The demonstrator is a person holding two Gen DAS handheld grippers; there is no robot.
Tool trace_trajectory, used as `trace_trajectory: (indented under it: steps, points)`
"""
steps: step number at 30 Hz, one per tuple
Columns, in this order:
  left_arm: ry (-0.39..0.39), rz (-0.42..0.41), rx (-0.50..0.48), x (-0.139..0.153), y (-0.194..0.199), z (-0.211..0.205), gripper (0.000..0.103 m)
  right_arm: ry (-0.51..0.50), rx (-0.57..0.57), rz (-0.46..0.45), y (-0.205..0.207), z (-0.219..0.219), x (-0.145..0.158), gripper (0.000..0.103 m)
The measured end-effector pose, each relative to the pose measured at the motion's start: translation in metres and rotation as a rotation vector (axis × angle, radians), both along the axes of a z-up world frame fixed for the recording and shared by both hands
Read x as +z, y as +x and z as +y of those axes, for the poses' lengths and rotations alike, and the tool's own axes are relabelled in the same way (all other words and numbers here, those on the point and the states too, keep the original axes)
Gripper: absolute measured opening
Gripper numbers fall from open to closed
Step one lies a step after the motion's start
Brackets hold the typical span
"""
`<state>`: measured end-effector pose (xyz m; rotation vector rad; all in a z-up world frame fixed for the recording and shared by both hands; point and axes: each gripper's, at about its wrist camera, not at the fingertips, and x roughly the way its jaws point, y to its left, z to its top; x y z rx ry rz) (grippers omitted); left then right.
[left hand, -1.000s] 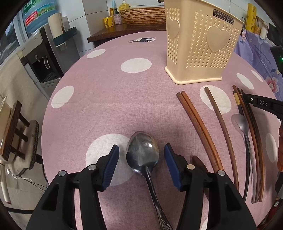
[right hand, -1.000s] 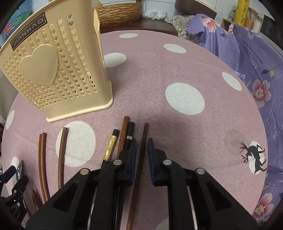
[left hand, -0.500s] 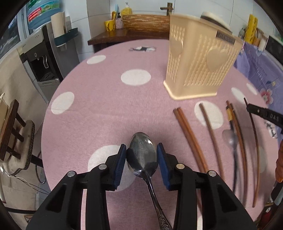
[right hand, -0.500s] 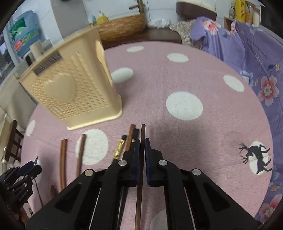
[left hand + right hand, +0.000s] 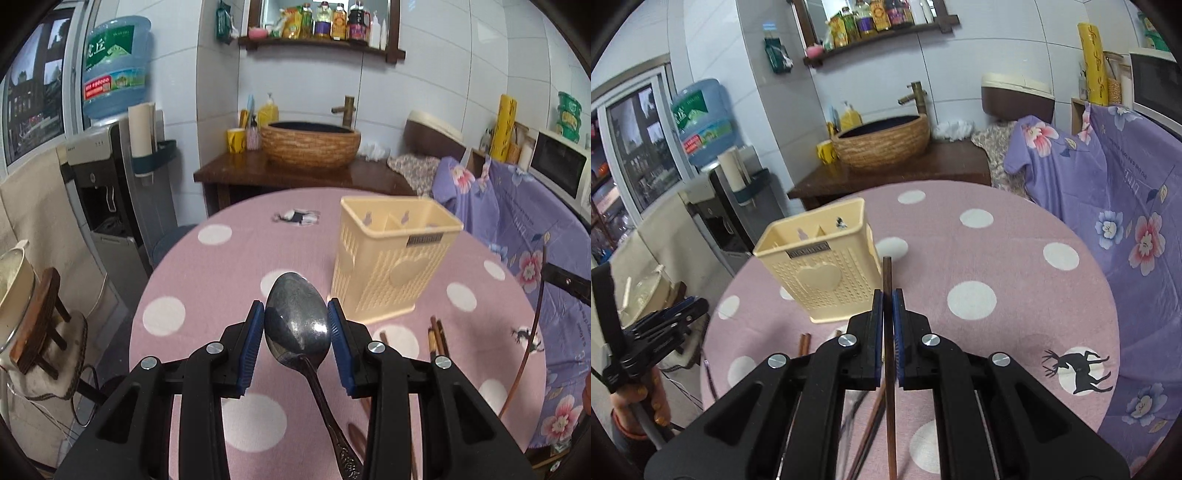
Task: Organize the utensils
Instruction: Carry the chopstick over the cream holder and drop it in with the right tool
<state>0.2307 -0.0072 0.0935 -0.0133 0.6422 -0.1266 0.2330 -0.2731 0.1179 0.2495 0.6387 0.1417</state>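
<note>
My left gripper (image 5: 296,314) is shut on a metal spoon (image 5: 297,319), its blue pads pressing the sides of the bowl, and the spoon hangs above the pink dotted table (image 5: 207,280). My right gripper (image 5: 887,299) is shut on a single brown chopstick (image 5: 887,273), lifted off the cloth with its tip sticking up past the pads. The cream utensil holder (image 5: 391,266) with heart cut-outs stands upright ahead, also seen in the right wrist view as the holder (image 5: 820,266). Several more chopsticks (image 5: 437,334) lie on the table below.
A purple floral cloth (image 5: 1126,192) drapes furniture on the right. Behind the table stands a wooden counter with a woven basin (image 5: 312,142). A water dispenser (image 5: 107,158) and a stool (image 5: 44,325) are at the left. A hand (image 5: 642,398) holds the left gripper.
Both grippers closed, the left on the spoon and the right on one chopstick, then rose and tilted up, so the holder's open top and the room behind came into view.
</note>
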Motion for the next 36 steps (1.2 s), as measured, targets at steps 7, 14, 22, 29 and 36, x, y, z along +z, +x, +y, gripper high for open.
trace_trajectory:
  steps: [7,14,22,29,36]
  points:
    - [-0.035,-0.154,0.004,0.055,0.019,-0.014,0.036,-0.003,0.005,-0.113,0.001,0.005,0.050,0.006]
    - [-0.023,-0.329,0.025,0.109,0.058,-0.047,0.036,-0.012,-0.004,-0.213,0.033,0.014,0.125,0.006]
    - [0.080,-0.393,0.056,0.111,0.102,-0.083,0.036,-0.038,-0.043,-0.316,0.076,0.035,0.179,0.006]
    - [0.101,-0.356,0.053,0.071,0.111,-0.085,0.036,-0.052,-0.056,-0.257,0.110,0.042,0.138,0.006]
    - [0.124,-0.321,0.010,0.041,0.103,-0.085,0.036,-0.050,-0.027,-0.160,0.127,0.046,0.086,0.006]
